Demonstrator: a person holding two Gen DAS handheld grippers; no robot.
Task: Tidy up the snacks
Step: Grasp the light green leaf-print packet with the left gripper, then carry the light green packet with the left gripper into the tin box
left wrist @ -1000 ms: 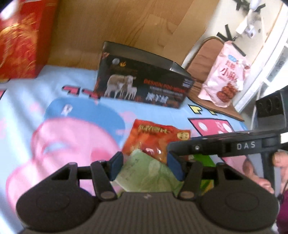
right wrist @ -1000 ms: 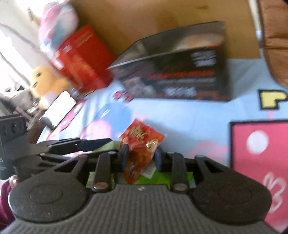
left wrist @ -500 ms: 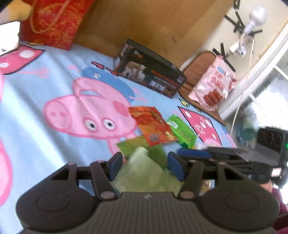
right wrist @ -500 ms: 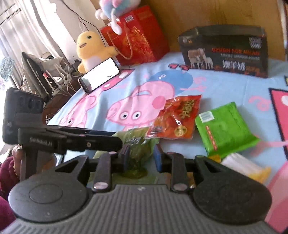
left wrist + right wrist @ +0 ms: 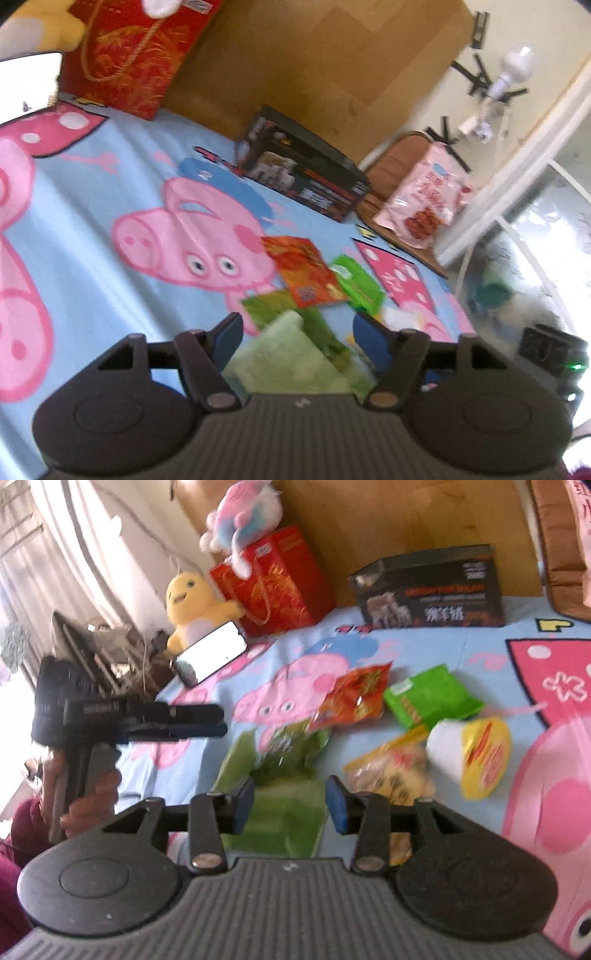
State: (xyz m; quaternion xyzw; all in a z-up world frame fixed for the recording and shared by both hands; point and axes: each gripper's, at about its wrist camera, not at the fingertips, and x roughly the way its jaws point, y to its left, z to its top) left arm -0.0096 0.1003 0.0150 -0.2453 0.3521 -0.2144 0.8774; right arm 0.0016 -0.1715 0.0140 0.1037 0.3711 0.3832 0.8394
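Observation:
Several snack packs lie on the cartoon-pig sheet [image 5: 480, 653]: a red-orange pack [image 5: 356, 696], a bright green pack [image 5: 432, 699], a dark green leafy pack [image 5: 291, 753], a yellow pack [image 5: 391, 771] and a white-and-yellow cup [image 5: 469, 757]. My right gripper [image 5: 290, 805] is open and empty above the near end of the leafy pack. My left gripper [image 5: 295, 338] is open, with a pale green pack [image 5: 291, 350] lying between its fingers; it shows at the left in the right wrist view [image 5: 147, 716]. The red-orange pack [image 5: 303, 271] and bright green pack [image 5: 356, 282] lie beyond it.
A black box [image 5: 303, 181] stands at the back by a wooden headboard [image 5: 314, 66]. A red gift bag [image 5: 273, 583], plush toys [image 5: 192, 605] and a phone [image 5: 210, 651] sit at the back left. A pink snack bag [image 5: 424, 199] rests on a brown chair.
Both grippers have pulled back and risen from the pile. The right gripper, shut on a pack before, has opened and is empty. The left gripper has opened wider.

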